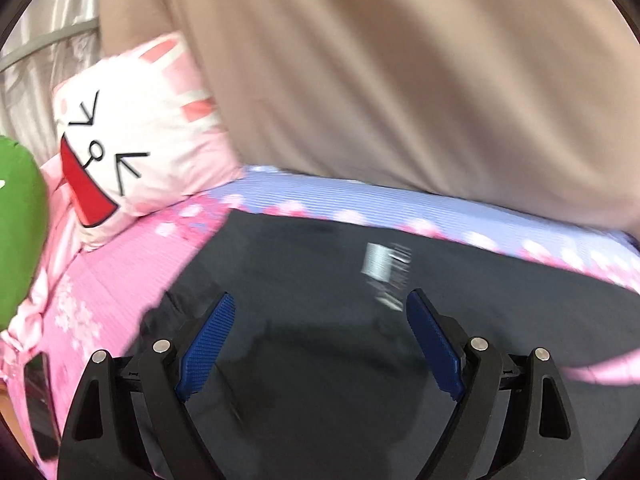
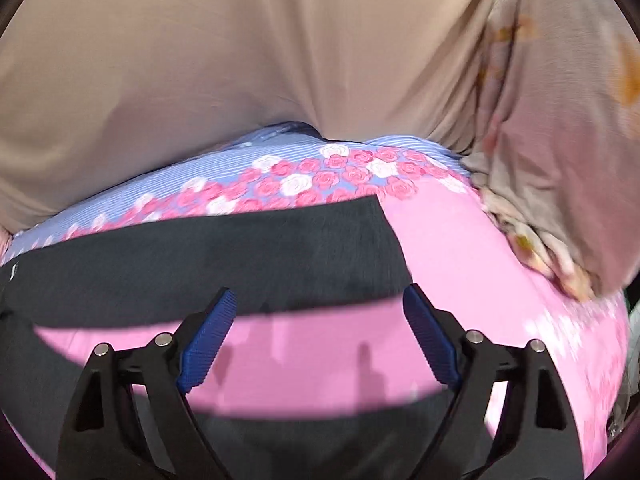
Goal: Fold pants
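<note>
Left gripper (image 1: 320,308) fingers (image 1: 206,346) spread wide, nothing between them; dark pants (image 1: 320,360) lie directly under, printed label (image 1: 386,276) at 1 o'clock. Right gripper (image 2: 320,304) fingers (image 2: 208,340) also apart and empty, over the pink bed sheet (image 2: 460,248), pants leg (image 2: 224,256) at 12 o'clock, another dark strip at 6. Cartoon pillow (image 1: 132,132) at 10 o'clock in the left view. Risk: both views motion-blurred, so a fast pinch could catch sheet with fabric, or only one layer, skewing the fold.

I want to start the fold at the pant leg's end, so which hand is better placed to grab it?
Probably right: its tongs stand open near the dark pants' squared-off end, while the left tongs hang over mid-fabric.
</note>
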{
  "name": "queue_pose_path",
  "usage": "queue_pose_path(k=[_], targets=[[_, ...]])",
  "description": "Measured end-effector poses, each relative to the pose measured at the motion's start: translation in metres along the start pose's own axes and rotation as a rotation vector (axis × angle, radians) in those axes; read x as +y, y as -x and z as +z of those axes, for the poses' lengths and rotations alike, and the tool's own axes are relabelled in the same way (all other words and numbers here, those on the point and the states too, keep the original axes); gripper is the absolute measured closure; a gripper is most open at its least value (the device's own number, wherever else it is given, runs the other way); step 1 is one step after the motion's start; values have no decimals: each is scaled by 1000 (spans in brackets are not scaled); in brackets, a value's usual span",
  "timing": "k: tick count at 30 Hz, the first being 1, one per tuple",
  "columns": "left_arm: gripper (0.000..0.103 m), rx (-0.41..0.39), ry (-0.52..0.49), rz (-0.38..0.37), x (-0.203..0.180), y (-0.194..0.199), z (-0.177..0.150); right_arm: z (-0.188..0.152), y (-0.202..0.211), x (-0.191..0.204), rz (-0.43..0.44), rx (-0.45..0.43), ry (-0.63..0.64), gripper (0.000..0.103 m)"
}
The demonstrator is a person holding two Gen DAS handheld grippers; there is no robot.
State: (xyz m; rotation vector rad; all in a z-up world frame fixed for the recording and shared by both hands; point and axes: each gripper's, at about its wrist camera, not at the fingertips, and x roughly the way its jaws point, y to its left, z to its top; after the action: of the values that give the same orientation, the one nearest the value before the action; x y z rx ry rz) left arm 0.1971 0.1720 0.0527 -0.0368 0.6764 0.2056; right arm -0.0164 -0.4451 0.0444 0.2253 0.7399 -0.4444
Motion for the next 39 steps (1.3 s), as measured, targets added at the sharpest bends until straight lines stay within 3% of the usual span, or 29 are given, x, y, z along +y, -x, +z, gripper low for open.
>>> queue_pose_path(k=[6,13,15,16,17,18,19,20,22,28,31,35,39], targets=[[18,134,87,62,45,-95,49,35,-65,-7,-8,71,-32,18],[18,279,193,123,78,-182,66,48,-107,-1,-32,158,-17,13],[24,330,181,152,80,-204,65,49,-106,6,-23,151,1,25],[29,338,176,177,81,-210,65,50,-102,8,9,146,0,44],[45,311,179,186,82,-210,67,50,-100,11,27,144,-5,68],[58,306,182,199,81,-209,69,51,-98,13,29,144,-8,78],[74,311,191,183,81,-209,71,51,-95,16,24,142,-7,97],[83,314,212,160,83,-204,74,51,-89,19,23,125,-9,98],[86,283,229,136,86,-189,78,53,-74,21,42,84,-22,98],[88,101,243,-7,109,-81,80,54,-2,22,98,-36,-19,98],[89,55,247,-50,120,-25,72,42,39,20,116,-81,2,98],[89,32,231,-69,141,33,38,15,73,9,137,-100,22,98],[89,65,201,-35,153,55,-6,-28,90,-4,127,-64,48,98]])
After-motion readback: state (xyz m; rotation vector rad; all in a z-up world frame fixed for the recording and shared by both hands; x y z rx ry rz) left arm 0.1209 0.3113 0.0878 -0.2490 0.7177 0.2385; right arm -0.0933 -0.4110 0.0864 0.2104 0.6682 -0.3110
